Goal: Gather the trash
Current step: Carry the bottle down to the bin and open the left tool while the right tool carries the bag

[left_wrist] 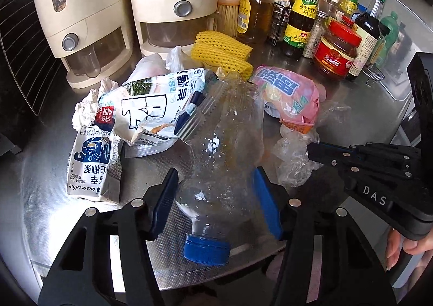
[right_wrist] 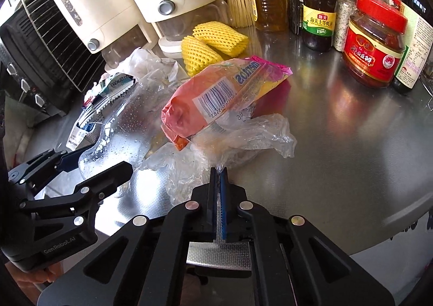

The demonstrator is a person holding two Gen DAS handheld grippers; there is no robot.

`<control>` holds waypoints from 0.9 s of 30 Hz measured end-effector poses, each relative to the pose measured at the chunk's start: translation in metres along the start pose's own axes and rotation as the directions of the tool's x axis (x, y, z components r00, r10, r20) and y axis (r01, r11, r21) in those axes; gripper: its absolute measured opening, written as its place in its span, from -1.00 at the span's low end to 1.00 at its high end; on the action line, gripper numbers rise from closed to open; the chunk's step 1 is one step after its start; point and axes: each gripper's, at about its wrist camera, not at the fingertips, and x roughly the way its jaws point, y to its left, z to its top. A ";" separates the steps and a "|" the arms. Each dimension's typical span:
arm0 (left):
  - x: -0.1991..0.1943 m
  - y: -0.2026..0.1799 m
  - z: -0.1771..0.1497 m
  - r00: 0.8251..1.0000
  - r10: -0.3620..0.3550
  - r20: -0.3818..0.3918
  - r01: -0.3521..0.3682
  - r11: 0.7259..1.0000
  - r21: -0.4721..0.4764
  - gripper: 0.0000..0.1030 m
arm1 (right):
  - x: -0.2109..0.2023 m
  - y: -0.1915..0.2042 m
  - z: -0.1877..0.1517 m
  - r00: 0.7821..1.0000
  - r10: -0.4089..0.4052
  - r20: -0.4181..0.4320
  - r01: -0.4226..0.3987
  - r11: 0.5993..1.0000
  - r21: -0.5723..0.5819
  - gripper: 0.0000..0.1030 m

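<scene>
Only the left view shows the bottle's blue cap between its parted fingers; the right fingers pinch clear plastic.

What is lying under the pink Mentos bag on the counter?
Crumpled clear plastic film lies under the pink Mentos bag, spreading toward the camera. What else lies beneath the bag's middle is covered and cannot be seen.

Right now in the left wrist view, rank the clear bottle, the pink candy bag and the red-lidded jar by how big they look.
1. clear bottle, though it lies nearest the camera
2. pink candy bag
3. red-lidded jar, farthest back, so its true size is unsure
</scene>
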 end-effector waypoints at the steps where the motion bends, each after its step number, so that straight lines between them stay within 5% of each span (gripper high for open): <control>1: -0.002 -0.001 -0.001 1.000 0.001 -0.001 -0.001 1.000 0.003 0.06 | -0.003 0.000 0.000 1.000 -0.001 0.006 0.001 1.000 -0.003 -0.94; 22: -0.089 0.004 -0.018 0.990 0.085 0.112 -0.082 0.996 -0.029 0.01 | -0.073 0.024 0.004 0.987 0.020 0.160 -0.017 1.000 -0.021 -0.95; 27: -0.104 0.009 -0.013 0.986 0.102 0.133 -0.097 0.994 -0.047 -0.20 | -0.083 0.032 0.008 0.984 0.028 0.174 -0.022 0.999 -0.036 -0.94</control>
